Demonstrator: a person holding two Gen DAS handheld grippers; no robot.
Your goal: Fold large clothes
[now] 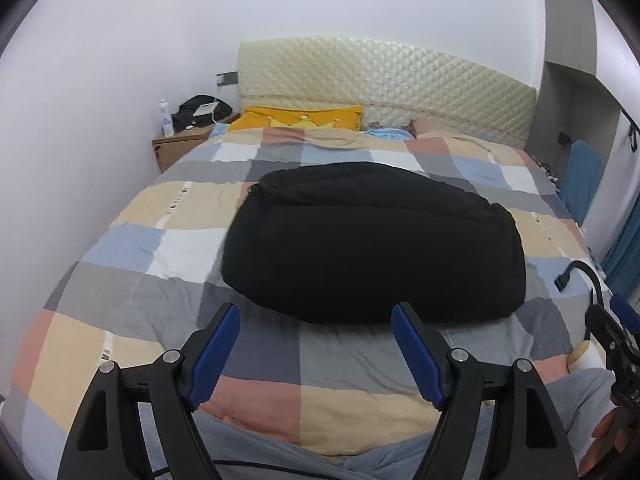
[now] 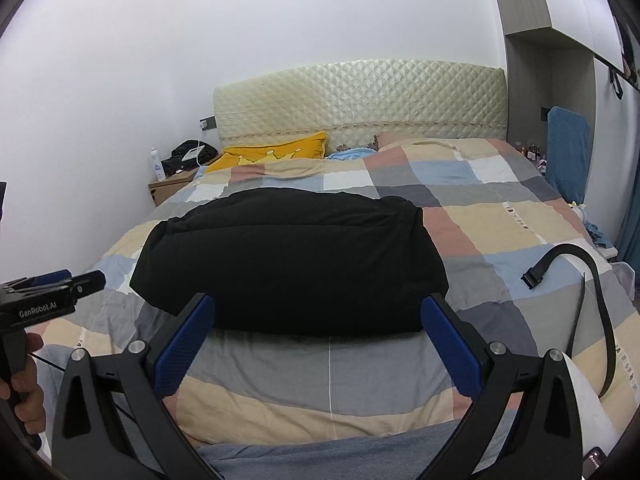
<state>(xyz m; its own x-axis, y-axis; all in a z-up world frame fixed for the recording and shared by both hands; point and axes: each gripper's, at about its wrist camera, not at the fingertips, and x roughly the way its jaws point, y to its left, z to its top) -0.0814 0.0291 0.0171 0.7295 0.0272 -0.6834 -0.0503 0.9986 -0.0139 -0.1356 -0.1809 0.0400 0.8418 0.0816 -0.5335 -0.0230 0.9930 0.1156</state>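
A black garment (image 1: 372, 248) (image 2: 288, 264) lies folded into a thick rounded bundle in the middle of the checkered duvet (image 1: 132, 248) (image 2: 500, 216). My left gripper (image 1: 316, 312) hovers at the bundle's near edge, blue pads (image 1: 218, 348) spread wide, nothing between them. My right gripper (image 2: 318, 300) stands open the same way at that near edge, a little further right. Each gripper shows in the other's view, the left one (image 2: 52, 288) at the left border and the right one (image 1: 612, 320) at the right border.
A black cable with a flat plug (image 2: 560, 256) (image 1: 576, 270) lies on the duvet's right side. A yellow pillow (image 1: 300, 118), a padded headboard (image 1: 380, 80) and a nightstand (image 1: 180, 144) with a bottle stand at the far end. A person's grey trousers (image 2: 320, 452) fill the bottom.
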